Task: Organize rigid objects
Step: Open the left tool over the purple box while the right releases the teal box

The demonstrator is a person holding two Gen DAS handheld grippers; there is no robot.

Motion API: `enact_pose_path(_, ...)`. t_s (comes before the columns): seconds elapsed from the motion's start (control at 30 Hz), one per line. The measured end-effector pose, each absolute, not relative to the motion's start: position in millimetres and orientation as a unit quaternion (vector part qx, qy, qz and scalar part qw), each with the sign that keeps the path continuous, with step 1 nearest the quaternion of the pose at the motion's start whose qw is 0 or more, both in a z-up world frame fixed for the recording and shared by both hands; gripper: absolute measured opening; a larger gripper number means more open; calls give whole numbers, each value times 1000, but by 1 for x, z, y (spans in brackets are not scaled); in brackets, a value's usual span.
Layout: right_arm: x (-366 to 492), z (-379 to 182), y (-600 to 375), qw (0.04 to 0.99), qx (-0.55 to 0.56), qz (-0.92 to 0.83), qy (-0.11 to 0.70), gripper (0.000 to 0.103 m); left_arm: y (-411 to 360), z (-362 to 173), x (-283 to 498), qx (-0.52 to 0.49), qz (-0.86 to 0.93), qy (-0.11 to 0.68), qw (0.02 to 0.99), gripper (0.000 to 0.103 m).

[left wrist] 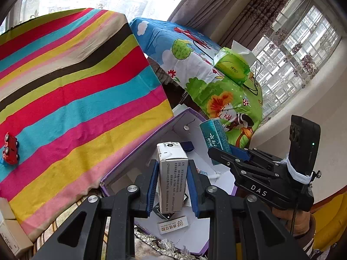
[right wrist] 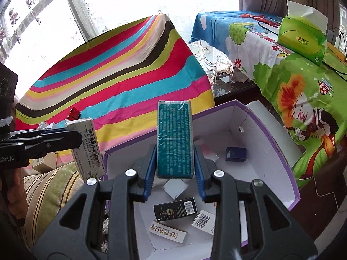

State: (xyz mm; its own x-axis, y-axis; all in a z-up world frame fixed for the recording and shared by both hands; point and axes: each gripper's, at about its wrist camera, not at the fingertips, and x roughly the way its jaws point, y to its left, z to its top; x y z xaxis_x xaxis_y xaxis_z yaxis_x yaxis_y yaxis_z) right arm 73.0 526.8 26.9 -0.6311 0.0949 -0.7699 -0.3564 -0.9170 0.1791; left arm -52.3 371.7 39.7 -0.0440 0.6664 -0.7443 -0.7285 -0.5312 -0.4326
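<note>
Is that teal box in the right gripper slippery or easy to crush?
Probably somewhat slippery: the teal box is wrapped in shiny clear film. It looks like stiff cardboard, holding its shape between the right gripper pads. Likely light, since it stands upright from a grip low on its sides.

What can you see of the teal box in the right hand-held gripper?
The teal box is a slim rectangular carton in glossy clear wrap, its face covered in small white print. It stands upright, long axis pointing away from the camera, clamped at its lower sides between the blue pads of the right hand-held gripper, above the open purple-rimmed box.
</note>
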Motion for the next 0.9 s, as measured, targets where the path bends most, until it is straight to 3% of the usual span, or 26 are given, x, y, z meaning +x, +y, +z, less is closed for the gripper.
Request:
enact_pose_path(0.37, 95, 34, 555, 166, -391, 889, 173, 38, 419, 39, -33, -493, 694, 48, 522, 29)
enact_pose_path(0.53, 98, 36, 562, 184, -385, 888, 170, 46, 423, 35, -33, -500, 689, 48, 522, 39)
enact_pose_path(0.73, 96, 35, 559, 167, -386, 890, 177, 46, 413, 37, -38, -499, 696, 39, 515, 40)
enact_pose_path(0.9, 95, 35, 557, 160, -386, 890, 183, 55, 403, 39, -44, -498, 702, 30, 508, 40)
